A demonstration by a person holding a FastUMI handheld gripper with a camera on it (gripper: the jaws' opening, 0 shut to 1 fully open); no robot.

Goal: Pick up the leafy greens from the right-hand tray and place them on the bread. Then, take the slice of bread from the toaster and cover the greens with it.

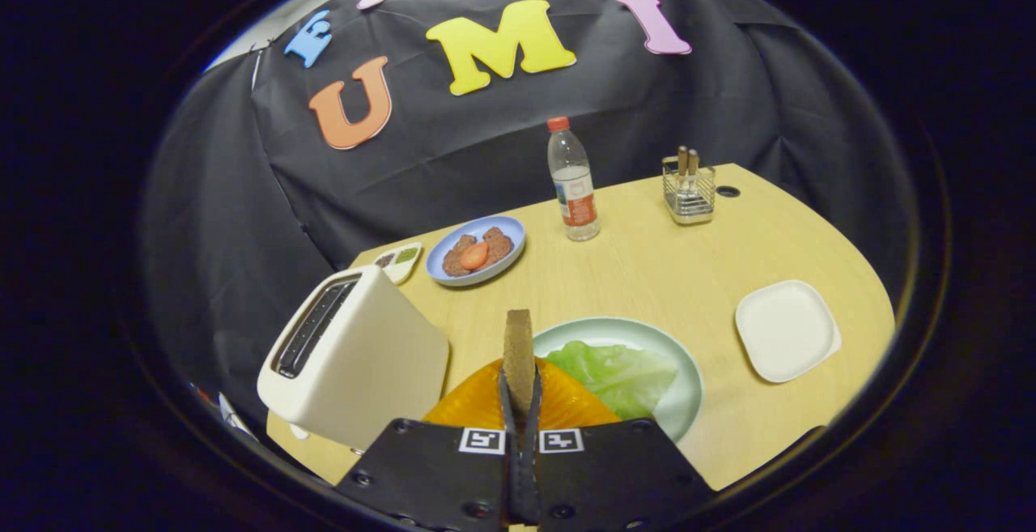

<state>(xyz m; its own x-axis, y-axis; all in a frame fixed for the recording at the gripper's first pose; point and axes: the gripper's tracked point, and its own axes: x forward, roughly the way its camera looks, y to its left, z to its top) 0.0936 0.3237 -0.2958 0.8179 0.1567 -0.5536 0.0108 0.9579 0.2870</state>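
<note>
Step 2: gripper [522, 394] clamped on bread slice [519, 350], held edge-on above greens [619, 374] on plate [688, 390]. Next: lay flat over greens.

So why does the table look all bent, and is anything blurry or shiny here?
In the gripper view the fisheye lens bows the table edge; the bottle and toaster look sharp, with the bread slice pinched in the tongs a little soft. Lighting is even, with a mild sheen on the green plate.
</note>
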